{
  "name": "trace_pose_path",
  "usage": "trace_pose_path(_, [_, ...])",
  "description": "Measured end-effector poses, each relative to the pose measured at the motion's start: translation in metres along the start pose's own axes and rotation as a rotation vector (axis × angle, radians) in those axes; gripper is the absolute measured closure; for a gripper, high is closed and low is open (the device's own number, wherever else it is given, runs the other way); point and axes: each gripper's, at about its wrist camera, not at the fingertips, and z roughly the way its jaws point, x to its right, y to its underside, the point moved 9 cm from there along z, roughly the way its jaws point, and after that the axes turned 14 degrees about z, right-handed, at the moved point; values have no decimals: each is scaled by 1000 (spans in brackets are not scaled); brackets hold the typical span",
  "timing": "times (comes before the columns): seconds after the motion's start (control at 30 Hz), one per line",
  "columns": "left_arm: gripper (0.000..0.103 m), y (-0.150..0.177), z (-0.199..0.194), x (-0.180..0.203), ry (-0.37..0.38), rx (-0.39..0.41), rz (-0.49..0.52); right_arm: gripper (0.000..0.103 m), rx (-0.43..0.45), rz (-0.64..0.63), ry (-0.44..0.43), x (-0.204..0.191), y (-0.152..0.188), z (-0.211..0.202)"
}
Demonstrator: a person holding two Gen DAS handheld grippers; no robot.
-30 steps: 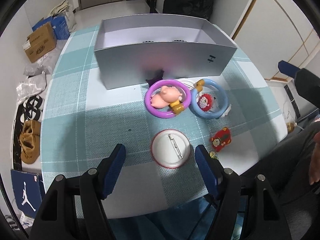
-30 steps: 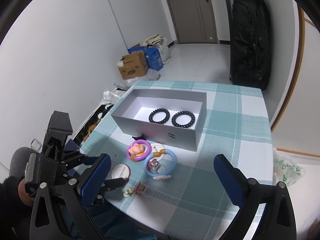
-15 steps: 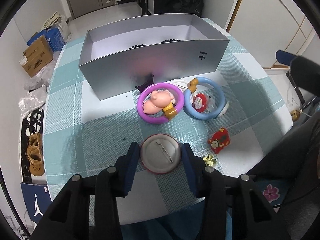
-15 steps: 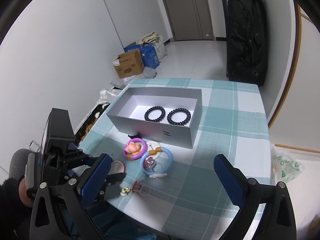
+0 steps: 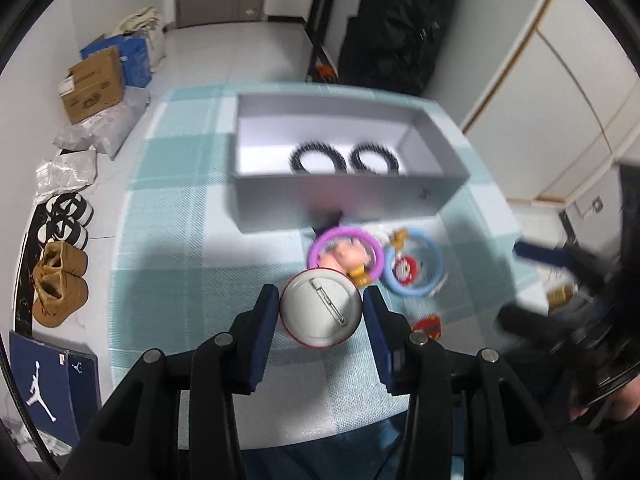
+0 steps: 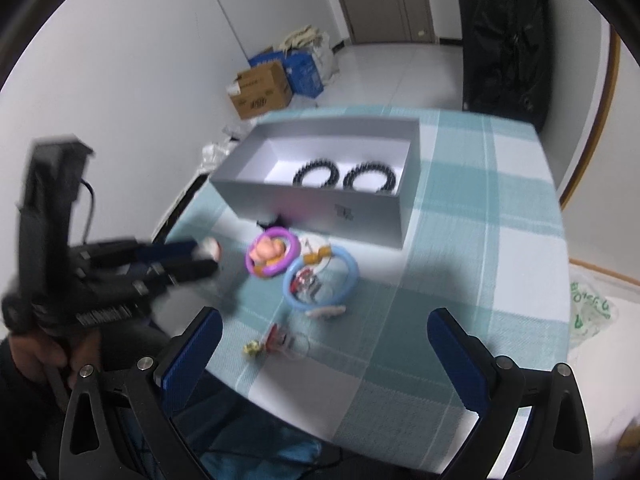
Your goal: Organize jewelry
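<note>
Badge (image 5: 321, 308) sits clamped edge-on in my left tool (image 5: 320, 312), lifted for the grey box (image 5: 340, 200). My right tool (image 6: 324, 344) waits open above the desk (image 6: 460, 280)

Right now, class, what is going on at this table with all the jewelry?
A person holds a gripper in each hand. The left gripper has its jaws shut on a round white pin-back badge with a red rim, lifted off the checked teal tablecloth. The right gripper is open and holds nothing. Two black beaded bracelets already lie in the open grey box. A purple ring with a pink pig charm and a blue ring wait in front of it.
</note>
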Motion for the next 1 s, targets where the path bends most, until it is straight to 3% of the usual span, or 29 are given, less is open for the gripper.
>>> trace_pose_path(0.33, [65,-14,-19,-5,7,96,-60,2,-123,-31,-13,-11,25,27])
trace_pose_path(0.43, [65,-14,-21,-7,15,100,-66,16,-148,-29,-21,-13,29,33])
trace_pose_path(0.7, [65,-15,-27,-12,18,113,-102,40,-168,-53,-14,-24,31,41])
trace_pose_path(0.87, [65,-17,-28,-11,24,117,-100,74,-172,-79,21,-29,35,47])
trace_pose_path(1.0, [65,-17,-28,-11,25,119,-99,74,-171,-87,26,-29,34,48])
